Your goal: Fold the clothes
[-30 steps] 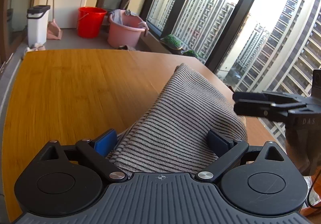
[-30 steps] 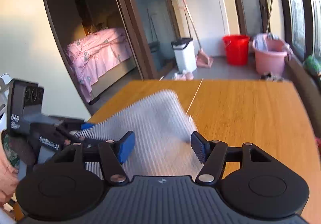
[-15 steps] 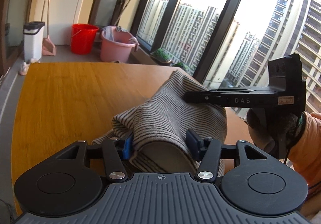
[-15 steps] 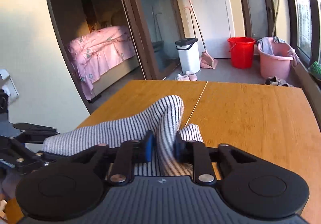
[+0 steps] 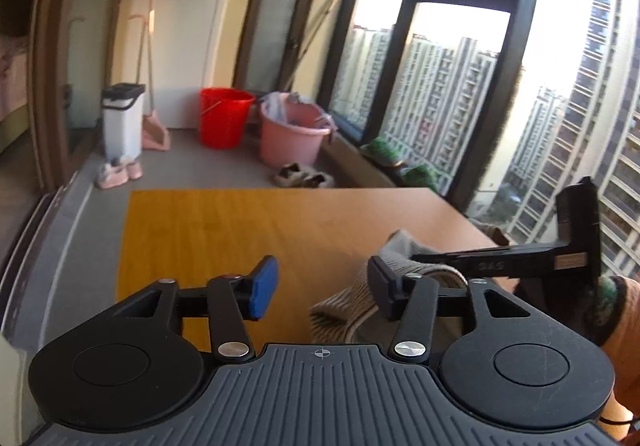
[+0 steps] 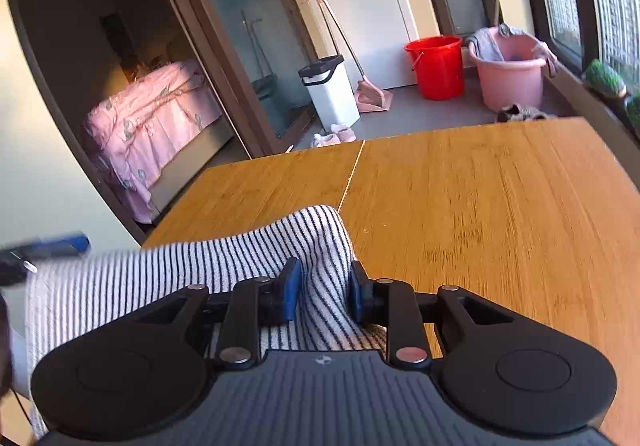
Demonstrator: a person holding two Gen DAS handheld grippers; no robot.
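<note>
A white garment with thin dark stripes (image 6: 168, 278) lies bunched at the near edge of the wooden table (image 6: 480, 206). My right gripper (image 6: 322, 294) has a raised fold of it between its blue pads, which touch the cloth while the jaws are opening. In the left wrist view the garment (image 5: 352, 310) sits low at the right, behind my right-hand finger. My left gripper (image 5: 322, 286) is above the table with nothing between its fingers, and its jaws are opening. The right gripper (image 5: 420, 257) reaches in side-on over the cloth. The left gripper (image 6: 60, 246) shows only as a blur at the left edge.
Beyond the table's far edge stand a white bin (image 5: 122, 118), a red bucket (image 5: 224, 118), a pink basin (image 5: 292, 134) and slippers on the floor. Tall windows run along the right. A bed (image 6: 152, 118) shows through a doorway. An orange sleeve (image 5: 628, 318) is at the right.
My left gripper let go of the garment, rose and opened; the cloth dropped to its right. My right gripper shut on a fold, moved lower, and its pads now stand slightly wider.
</note>
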